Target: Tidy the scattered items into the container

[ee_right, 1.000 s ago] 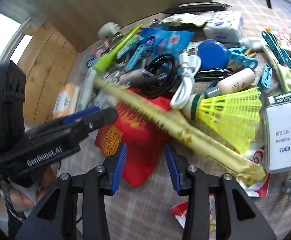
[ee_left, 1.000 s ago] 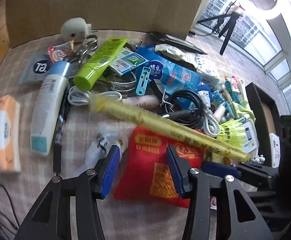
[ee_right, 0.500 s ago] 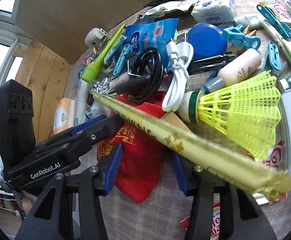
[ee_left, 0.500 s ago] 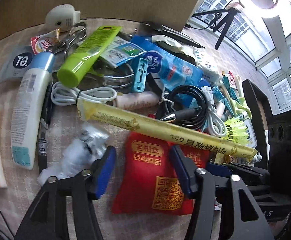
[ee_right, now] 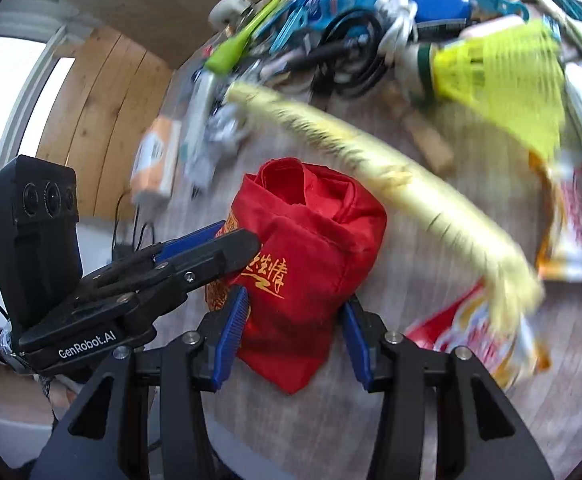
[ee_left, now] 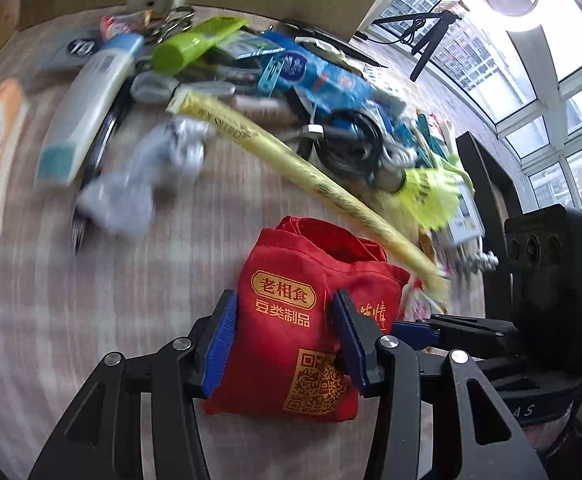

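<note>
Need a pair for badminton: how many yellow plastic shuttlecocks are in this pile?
1. The yellow plastic shuttlecock lies on the pile's right side, next to the black coiled cable and beyond the long yellow packet. The clutter could hide another.

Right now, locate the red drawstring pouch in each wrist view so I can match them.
Left wrist: red drawstring pouch low centre, between this gripper's blue pads.
Right wrist: pouch centre, reaching down between this gripper's pads.
Shared landmark: the long yellow packet runs diagonally just behind it.
</note>
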Available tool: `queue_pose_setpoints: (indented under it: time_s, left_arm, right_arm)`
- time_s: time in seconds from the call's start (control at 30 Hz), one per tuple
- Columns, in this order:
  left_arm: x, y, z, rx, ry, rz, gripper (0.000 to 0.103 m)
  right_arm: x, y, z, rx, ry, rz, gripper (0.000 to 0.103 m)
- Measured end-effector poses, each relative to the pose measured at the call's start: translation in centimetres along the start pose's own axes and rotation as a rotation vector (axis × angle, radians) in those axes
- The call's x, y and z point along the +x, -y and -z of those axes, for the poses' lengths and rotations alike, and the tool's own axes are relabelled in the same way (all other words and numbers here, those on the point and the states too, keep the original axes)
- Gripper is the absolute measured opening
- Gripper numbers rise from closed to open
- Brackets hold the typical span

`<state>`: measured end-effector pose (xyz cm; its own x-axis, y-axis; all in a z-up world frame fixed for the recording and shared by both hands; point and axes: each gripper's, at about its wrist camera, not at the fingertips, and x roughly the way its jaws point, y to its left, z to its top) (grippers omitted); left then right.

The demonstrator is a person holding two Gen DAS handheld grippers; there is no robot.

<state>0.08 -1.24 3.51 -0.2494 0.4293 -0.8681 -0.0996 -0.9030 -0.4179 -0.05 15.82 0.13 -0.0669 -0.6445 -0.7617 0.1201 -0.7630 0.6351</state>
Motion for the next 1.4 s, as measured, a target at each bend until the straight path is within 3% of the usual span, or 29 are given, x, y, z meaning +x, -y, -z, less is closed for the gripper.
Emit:
queue_pose_setpoints:
  time_s: [0.3, 0.57, 1.07, 1.4]
  left_arm:
    - [-3.9, 2.1, 2.3, -0.047, 0.095, -0.019, 0.045]
    - [-4.3, 8.5, 0.9, 0.015, 0.154, 0.006, 0.045]
    - [3.6, 30.5, -4.7, 0.234, 0.129, 0.166, 0.044]
    - [8.2, 42.5, -7.3, 0.298, 0.108, 0.177, 0.042]
  right_arm:
    - [-2.8, -2.1, 1.8, -0.085, 0.026, -0.023, 0.046]
    - [-8.9, -0.2, 2.0, -0.085, 0.127, -0.012, 0.046]
    - [-27.4, 14.1, 3.2, 0.080, 0.401, 0.114, 0.046]
    - [-37.2, 23.1, 3.7, 0.229, 0.572, 0.161, 0.045]
